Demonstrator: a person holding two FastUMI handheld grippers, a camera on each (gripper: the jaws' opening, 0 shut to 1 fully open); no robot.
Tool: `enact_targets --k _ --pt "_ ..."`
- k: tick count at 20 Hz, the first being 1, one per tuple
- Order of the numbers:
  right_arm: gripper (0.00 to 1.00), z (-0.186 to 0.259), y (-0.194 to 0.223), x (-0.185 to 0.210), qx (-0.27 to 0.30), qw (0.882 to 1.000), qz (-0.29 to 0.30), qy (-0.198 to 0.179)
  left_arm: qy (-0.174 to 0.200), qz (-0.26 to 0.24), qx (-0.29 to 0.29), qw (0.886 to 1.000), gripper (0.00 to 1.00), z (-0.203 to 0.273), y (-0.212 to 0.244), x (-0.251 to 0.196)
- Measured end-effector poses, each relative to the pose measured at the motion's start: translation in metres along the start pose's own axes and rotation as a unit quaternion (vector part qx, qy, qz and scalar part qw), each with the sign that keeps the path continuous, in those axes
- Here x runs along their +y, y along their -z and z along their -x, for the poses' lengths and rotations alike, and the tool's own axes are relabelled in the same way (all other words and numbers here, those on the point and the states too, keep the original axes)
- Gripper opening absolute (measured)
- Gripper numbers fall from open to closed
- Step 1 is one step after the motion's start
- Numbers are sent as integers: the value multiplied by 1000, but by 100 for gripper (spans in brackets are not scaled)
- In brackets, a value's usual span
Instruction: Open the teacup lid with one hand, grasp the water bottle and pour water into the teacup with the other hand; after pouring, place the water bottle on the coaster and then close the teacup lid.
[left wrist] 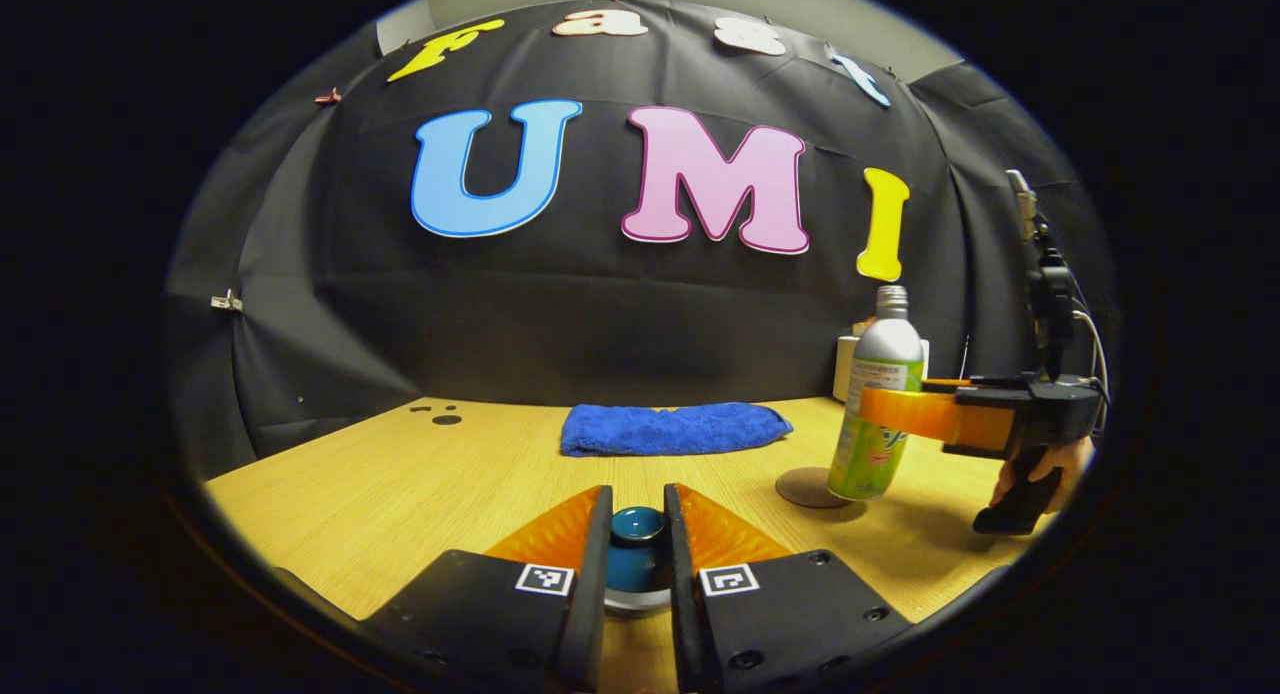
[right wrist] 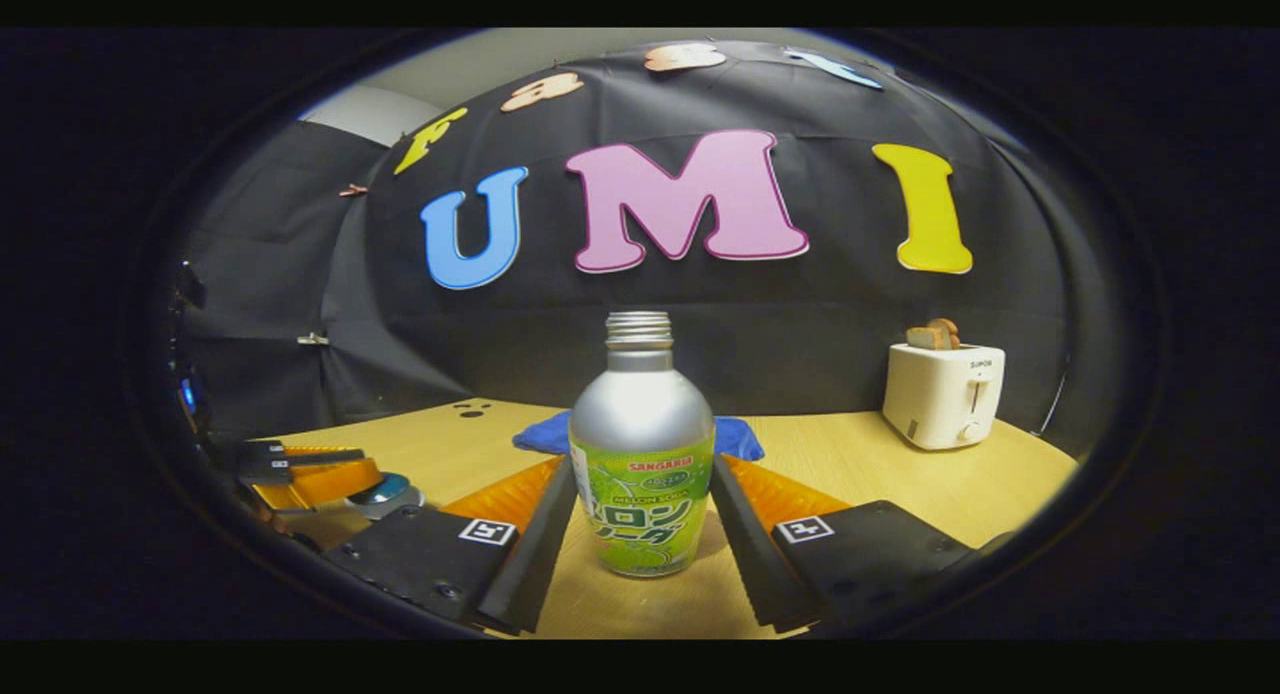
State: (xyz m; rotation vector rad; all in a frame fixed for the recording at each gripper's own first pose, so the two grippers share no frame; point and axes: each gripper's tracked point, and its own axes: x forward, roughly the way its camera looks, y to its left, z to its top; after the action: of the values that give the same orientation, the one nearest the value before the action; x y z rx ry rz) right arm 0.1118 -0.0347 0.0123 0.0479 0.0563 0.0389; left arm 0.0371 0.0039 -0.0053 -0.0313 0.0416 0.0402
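Observation:
In the left gripper view my left gripper (left wrist: 637, 494) is shut on the teal knob of the teacup lid (left wrist: 637, 526); the cup under the lid is mostly hidden by the fingers. The water bottle (left wrist: 885, 359), silver with a green label and no cap, stands upright at the right, its base beside the round brown coaster (left wrist: 803, 487). My right gripper (left wrist: 872, 411) holds it around the middle. In the right gripper view the bottle (right wrist: 640, 414) sits between the right gripper (right wrist: 642, 466), both fingers against its sides. The left gripper (right wrist: 365, 484) and teal lid (right wrist: 388, 491) show at far left.
A folded blue towel (left wrist: 675, 429) lies at the back of the wooden table (left wrist: 400, 494). A white toaster (right wrist: 945, 394) with bread in it stands at the back right. A hand (left wrist: 1045, 464) holds the right gripper's handle.

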Motion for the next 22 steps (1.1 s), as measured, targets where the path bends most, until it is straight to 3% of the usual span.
enact_targets --k 6,13,18,20,22 --pt "79 -38 13 -22 13 999 4 41 9 1 5 1000 31 -3 2 -3" --pt "80 -46 28 -18 34 998 18 43 10 -8 13 1000 31 -4 6 -2" --pt "92 -35 33 -14 62 997 -3 37 10 -16 25 1000 31 -4 9 -4" --pt "90 -21 27 -15 63 997 -2 37 8 -18 28 999 31 -5 10 -4" --pt "94 -2 16 -21 52 998 6 47 4 -20 32 999 32 -4 11 -4"
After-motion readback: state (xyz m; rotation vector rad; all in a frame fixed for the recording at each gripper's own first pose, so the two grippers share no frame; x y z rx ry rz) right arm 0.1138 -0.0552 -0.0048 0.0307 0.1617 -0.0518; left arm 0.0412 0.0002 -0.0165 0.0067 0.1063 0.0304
